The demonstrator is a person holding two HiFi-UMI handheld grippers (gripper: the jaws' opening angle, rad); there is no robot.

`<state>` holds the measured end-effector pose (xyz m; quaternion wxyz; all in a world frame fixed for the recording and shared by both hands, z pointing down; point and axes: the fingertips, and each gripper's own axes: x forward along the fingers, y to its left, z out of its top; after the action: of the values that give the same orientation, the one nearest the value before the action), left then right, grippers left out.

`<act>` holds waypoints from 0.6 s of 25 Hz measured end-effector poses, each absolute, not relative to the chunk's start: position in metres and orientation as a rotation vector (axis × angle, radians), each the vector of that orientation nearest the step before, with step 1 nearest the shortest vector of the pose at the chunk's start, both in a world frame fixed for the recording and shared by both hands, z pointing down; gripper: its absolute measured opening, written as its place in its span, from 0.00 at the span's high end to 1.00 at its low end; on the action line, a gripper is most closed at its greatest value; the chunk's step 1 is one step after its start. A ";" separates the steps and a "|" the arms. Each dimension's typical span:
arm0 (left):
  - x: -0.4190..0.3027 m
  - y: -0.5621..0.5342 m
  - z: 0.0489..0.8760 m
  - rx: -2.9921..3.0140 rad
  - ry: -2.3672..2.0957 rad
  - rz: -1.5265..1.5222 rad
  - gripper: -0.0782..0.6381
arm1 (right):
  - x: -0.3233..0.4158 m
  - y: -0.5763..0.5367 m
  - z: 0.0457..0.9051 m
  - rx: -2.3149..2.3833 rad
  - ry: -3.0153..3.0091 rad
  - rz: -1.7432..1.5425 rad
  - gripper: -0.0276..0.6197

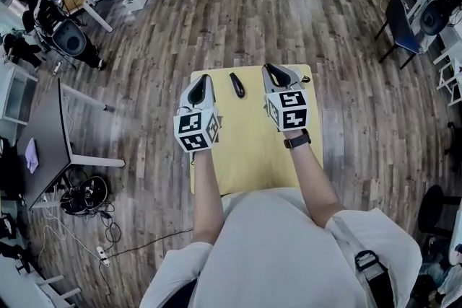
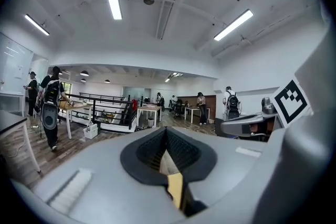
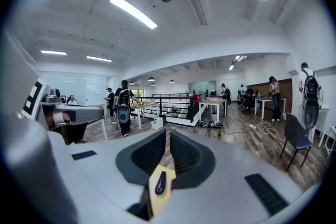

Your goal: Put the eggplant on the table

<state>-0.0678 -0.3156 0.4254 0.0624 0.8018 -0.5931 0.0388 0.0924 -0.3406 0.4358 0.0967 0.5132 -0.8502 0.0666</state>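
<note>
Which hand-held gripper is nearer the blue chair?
Right. The right hand-held gripper is on the side of the eggplant toward the blue chair; the left hand-held gripper is on the other side.

We are seeing the eggplant (image 1: 237, 84), dark purple, slim and elongated, lying flat on the yellow table (image 1: 249, 155), resting near the table's far edge, lengthwise.

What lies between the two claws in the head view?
The eggplant lies on the yellow table, between the left claw and the right claw. The head view shows it.
</note>
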 end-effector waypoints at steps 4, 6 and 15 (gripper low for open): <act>-0.063 -0.312 0.408 2.453 -1.813 0.084 0.88 | 0.098 -0.337 0.420 1.551 -2.558 0.178 0.92; -0.062 -0.310 0.401 2.462 -1.823 0.072 0.88 | 0.100 -0.335 0.414 1.559 -2.575 0.171 0.92; -0.060 -0.303 0.393 2.480 -1.844 0.057 0.88 | 0.103 -0.326 0.400 1.574 -2.619 0.123 0.92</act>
<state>-0.0603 -0.3030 0.3929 0.0255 0.8020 -0.5964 0.0185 0.1029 -0.3259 0.3997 0.0416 0.5142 -0.8557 0.0403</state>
